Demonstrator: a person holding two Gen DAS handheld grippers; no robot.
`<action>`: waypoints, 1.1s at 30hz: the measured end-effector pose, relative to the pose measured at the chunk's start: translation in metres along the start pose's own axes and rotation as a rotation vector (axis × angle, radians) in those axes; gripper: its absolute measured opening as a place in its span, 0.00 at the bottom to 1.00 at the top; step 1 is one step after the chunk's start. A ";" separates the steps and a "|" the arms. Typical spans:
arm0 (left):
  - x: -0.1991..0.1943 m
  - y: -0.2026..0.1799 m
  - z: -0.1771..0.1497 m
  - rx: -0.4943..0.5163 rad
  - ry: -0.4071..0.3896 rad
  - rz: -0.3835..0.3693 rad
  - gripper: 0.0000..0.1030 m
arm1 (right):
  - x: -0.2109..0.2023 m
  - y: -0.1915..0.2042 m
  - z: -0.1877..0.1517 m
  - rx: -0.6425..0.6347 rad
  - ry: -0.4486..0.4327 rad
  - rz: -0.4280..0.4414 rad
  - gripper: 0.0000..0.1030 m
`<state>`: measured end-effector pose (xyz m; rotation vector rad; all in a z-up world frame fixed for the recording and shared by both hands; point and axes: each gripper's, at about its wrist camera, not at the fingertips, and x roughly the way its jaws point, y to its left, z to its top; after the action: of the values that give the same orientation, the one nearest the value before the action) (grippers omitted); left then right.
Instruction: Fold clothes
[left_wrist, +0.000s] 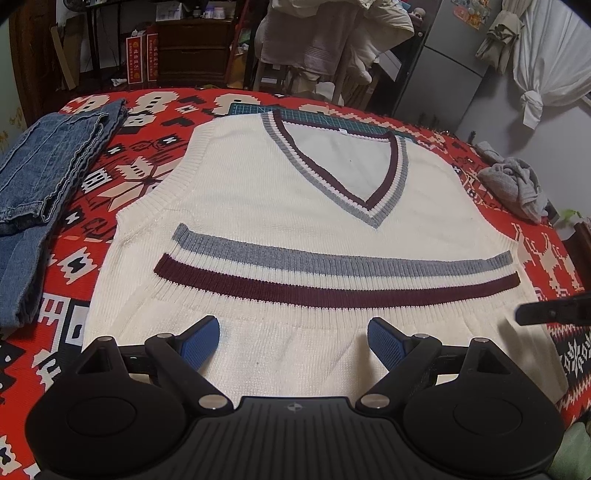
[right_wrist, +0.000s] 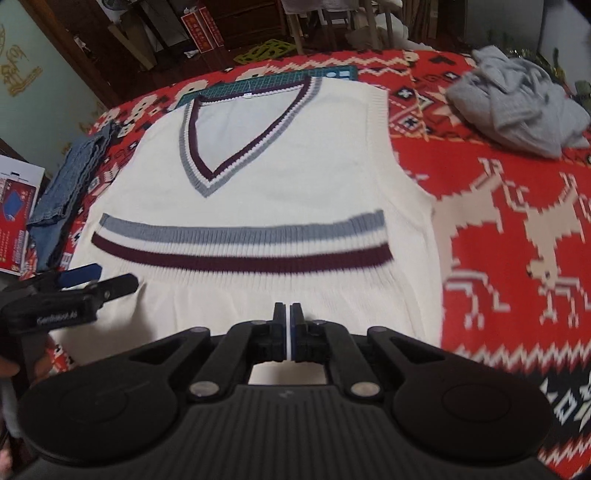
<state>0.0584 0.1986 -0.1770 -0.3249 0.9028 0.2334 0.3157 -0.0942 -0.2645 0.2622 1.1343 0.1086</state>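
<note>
Denim first: folded blue denim jeans (left_wrist: 44, 177) lying well off to the left of the left tongs (left_wrist: 293, 341), on the red, white and black patterned cloth (left_wrist: 74, 266) covering the table. Left tongs hanging over the near hem, blue pads (left_wrist: 201, 341) spread wide, gripping nothing. Straight ahead of both tongs, spreading flat and face up: cream knitted sleeveless V-neck vest with grey and maroon stripes (left_wrist: 280, 184), neck pointing away, ribbed hem (right_wrist: 332, 295) nearest. Beyond the collar, peeking out: dark green cutting mat (right_wrist: 266, 83). Right tongs (right_wrist: 287, 325) sitting over the middle of the hem, jaws pressed tightly together; hard to say whether any knit is caught between them, though none showing. Further right, beyond the vest, well apart from it: crumpled grey garment (right_wrist: 517, 107).

Handling, as a guess: soft, light, stretchy knit, drooping and sagging rather than holding shape, not slippery, not fragile. Best taken at the ribbed edges, hem corner or armhole band on one side, pinching both layers together, lifting low and carrying across to avoid dragging the rest.
</note>
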 end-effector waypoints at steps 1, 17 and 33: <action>0.000 0.001 0.000 -0.004 0.000 -0.003 0.84 | 0.006 0.002 0.002 -0.006 0.009 -0.016 0.02; -0.001 0.005 0.001 -0.029 0.004 -0.019 0.84 | -0.002 -0.025 -0.043 0.077 0.261 -0.022 0.01; 0.000 0.003 0.001 -0.015 0.004 -0.012 0.84 | -0.007 -0.025 -0.057 0.024 0.400 -0.057 0.03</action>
<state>0.0579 0.2015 -0.1768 -0.3451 0.9032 0.2283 0.2604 -0.1114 -0.2876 0.2347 1.5401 0.0988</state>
